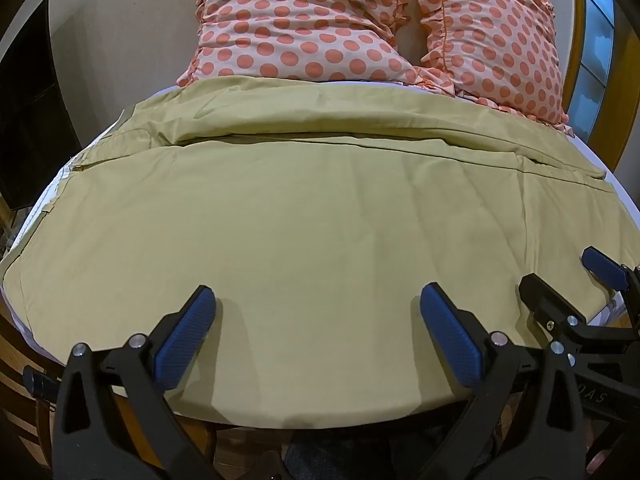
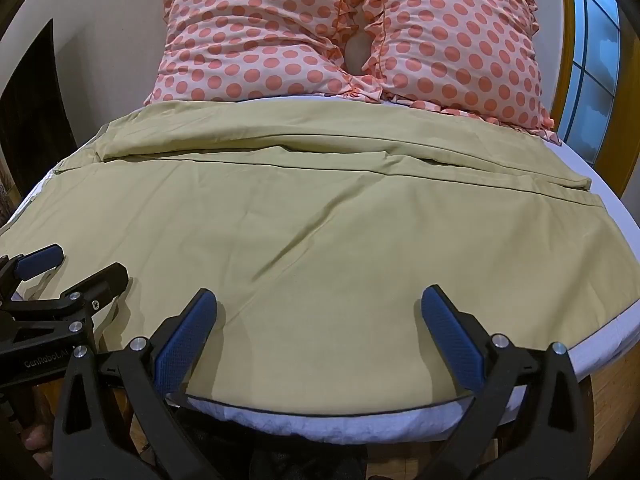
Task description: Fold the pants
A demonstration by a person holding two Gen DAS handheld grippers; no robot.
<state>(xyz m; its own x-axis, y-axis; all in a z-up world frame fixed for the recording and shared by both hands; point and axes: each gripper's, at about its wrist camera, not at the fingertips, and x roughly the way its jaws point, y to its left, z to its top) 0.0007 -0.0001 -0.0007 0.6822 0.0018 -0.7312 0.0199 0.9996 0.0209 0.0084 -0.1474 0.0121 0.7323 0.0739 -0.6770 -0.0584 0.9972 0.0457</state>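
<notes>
**Both hand-held grippers wide, pants flat on bed**

Left wrist view:
- Left hand-held gripper [image 1: 318, 300], black frame with blue textured pads, jaws spread wide, nothing between them. Tips sit over the near part of the khaki cotton pants [image 1: 304, 216], low above the cloth; contact can't be told.
- Pants lie spread across the white-sheeted bed [image 1: 624, 204], long axis running left-right. One leg panel lies nearer the camera, a second layer behind it, with a seam line between them.
- Right hand-held gripper [image 1: 560, 276] enters at the right edge, jaws also apart, over the pants' near right part.
- Two pink pillows with orange polka dots and ruffled edges [image 1: 304, 20] at the far end of the bed, just behind the pants' far edge.

Right wrist view:
- Right hand-held gripper [image 2: 319, 300] jaws wide, empty, above the near hem of the pants [image 2: 320, 216]. White sheet [image 2: 320, 424] shows just under the hem.
- Left hand-held gripper [image 2: 80, 264] visible at the left edge, jaws apart, over the cloth.
- Pants carry a diagonal crease mid-panel.
- Pillows [image 2: 260, 32] side by side at the head, blue-paned window with yellow wooden frame [image 2: 592, 60] to the right.
</notes>
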